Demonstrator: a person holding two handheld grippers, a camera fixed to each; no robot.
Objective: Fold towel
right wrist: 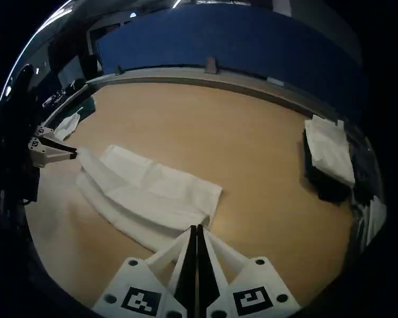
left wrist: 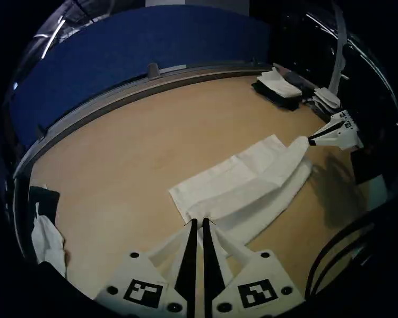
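A white towel [left wrist: 241, 180] lies partly folded lengthwise on the wooden table [left wrist: 146, 138]. In the left gripper view, my left gripper [left wrist: 199, 222] is shut on the towel's near end, lifting a fold of it. The right gripper [left wrist: 308, 140] pinches the far end, which rises off the table. In the right gripper view, my right gripper [right wrist: 197, 228] is shut on the near end of the towel [right wrist: 146, 185]. The left gripper [right wrist: 74, 153] grips the opposite end at far left. The upper layer hangs between both grippers over the lower layer.
A blue partition [left wrist: 146, 47] runs along the table's back edge. A stack of folded white towels [left wrist: 277, 85] [right wrist: 329, 148] sits on a dark tray at one end. A crumpled white cloth [left wrist: 48, 238] [right wrist: 67, 125] lies at the other end.
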